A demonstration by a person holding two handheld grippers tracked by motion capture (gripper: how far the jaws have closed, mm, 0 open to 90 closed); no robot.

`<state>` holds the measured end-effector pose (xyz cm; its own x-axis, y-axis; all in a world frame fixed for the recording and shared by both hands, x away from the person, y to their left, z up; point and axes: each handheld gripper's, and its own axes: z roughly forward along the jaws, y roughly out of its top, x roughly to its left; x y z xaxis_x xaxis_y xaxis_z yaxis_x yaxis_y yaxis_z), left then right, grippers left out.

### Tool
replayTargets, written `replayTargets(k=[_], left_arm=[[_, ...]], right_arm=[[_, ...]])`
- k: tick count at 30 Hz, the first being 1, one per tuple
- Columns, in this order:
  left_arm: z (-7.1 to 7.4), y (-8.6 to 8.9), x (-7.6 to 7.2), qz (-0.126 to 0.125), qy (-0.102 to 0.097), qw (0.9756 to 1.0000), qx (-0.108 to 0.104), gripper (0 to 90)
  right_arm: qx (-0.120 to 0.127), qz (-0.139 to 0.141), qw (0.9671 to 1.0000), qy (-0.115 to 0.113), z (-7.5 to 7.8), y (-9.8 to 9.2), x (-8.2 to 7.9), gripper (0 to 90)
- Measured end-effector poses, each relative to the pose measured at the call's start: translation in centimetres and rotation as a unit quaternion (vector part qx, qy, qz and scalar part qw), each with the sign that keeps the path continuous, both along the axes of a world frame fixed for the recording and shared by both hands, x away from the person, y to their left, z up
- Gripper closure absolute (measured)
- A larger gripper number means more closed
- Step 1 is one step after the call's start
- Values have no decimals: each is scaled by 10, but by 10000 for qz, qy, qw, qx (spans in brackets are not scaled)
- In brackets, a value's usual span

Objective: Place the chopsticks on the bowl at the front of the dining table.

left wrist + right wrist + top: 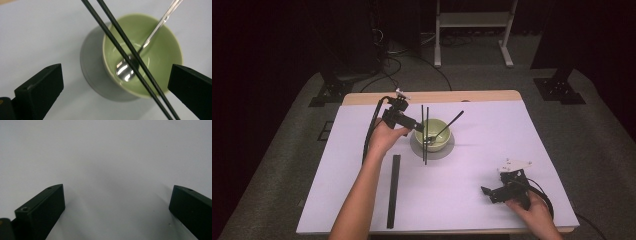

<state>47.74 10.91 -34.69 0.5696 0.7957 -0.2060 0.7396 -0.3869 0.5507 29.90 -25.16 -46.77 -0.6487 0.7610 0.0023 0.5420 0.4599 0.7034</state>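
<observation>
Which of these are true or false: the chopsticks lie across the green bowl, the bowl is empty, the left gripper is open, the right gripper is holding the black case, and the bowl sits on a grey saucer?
1. The chopsticks lie across the green bowl. True.
2. The bowl is empty. False: a metal spoon sits in it, handle leaning over the rim.
3. The left gripper is open. True: its jaws stand wide apart above the bowl.
4. The right gripper is holding the black case. False: it is open and holds nothing, far from the case.
5. The bowl sits on a grey saucer. True.
</observation>
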Motion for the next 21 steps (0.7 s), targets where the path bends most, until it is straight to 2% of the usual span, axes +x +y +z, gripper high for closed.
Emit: replayTargets(k=[6,7,9,11,13,15,21], left_arm=[[4,-13,33,104,30,9999,55,0],[4,-15,38,137,96,9999,19,0],[2,-19,48,147,118,9998,81,0],[0,-22,56,233,133,9996,99,0],[-3,-25,66,344,143,9991,210,0],[-6,-27,73,356,223,9989,193,0],[-17,-37,85,424,294,9980,367,0]], right_arm=[[2,0,10000,2,0,0,0,0],[8,-7,10000,7,0,0,0,0],[6,-6,10000,5,0,0,0,0],[8,-6,10000,6,0,0,0,0],[-2,5,10000,-4,0,0,0,0],[-5,8,10000,-7,0,0,0,0],[-7,11,10000,-9,0,0,0,0]])
